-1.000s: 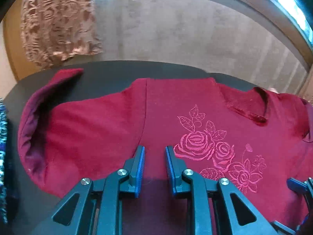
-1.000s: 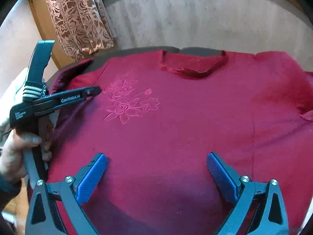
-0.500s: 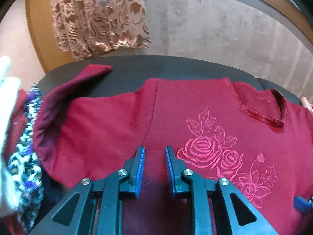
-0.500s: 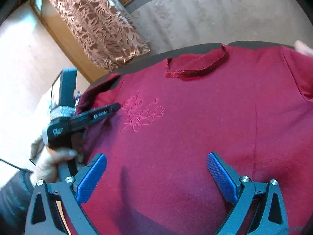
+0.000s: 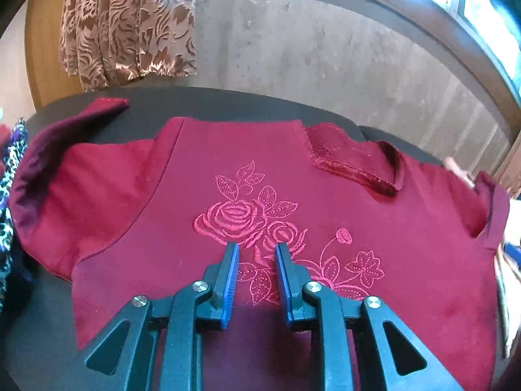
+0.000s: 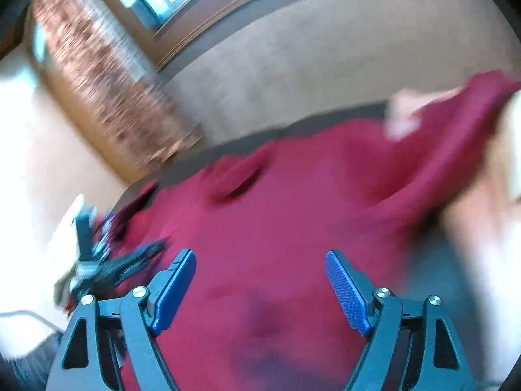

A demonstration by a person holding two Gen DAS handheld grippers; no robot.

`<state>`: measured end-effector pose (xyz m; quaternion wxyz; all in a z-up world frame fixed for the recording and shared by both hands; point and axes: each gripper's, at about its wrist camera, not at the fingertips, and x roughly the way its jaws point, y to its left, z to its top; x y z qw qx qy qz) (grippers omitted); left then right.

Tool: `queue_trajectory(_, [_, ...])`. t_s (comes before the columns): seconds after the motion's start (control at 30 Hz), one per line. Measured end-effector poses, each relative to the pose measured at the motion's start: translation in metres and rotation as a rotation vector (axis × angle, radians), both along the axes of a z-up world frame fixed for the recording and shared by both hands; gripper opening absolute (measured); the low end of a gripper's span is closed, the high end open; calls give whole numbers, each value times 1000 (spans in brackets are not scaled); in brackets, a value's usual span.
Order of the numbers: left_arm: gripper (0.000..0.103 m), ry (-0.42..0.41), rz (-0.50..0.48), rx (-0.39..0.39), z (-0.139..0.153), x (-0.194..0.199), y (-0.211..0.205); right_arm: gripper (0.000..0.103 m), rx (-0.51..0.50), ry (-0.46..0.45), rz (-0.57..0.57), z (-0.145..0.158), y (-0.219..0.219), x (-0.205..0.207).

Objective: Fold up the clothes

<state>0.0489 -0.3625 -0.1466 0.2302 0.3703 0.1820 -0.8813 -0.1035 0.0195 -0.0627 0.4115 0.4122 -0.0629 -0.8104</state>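
On the dark bench [image 5: 228, 104]: one red shirt [image 5: 407, 260] spread flat, rose embroidery [image 5: 257, 224] up
Left claw [image 5: 255, 254]: narrow gap, empty, over the embroidery
Right claw [image 6: 260, 280]: wide, empty, over the shirt; view blurred
Curtain [image 5: 130, 26]: one, behind

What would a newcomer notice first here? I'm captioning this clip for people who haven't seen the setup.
First, the dark red shirt spread flat across the dark table, its pink rose embroidery just beyond the left gripper, whose fingers are slightly apart. Next, the patterned brown curtain hanging behind the table at upper left. The right gripper is wide open over the shirt, its view blurred.
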Motion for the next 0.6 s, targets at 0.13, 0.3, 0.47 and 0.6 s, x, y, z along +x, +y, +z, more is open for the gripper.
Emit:
queue_trajectory(0.13, [23,3,-30,20,-7,-3,4,83,37,-14,-233,21,63,-89])
queue_trajectory(0.3, [24,4,-23,1,-10,-4,9,83,94,-39,-457,32,110,-181])
queue_trajectory(0.47, [24,15,-17,2,-12,-2,9,83,195,-82,-544,20,112,-234])
queue_trajectory(0.6, [25,20,-14,-1,-12,-2,10,83,245,-63,-564,9,106,-254])
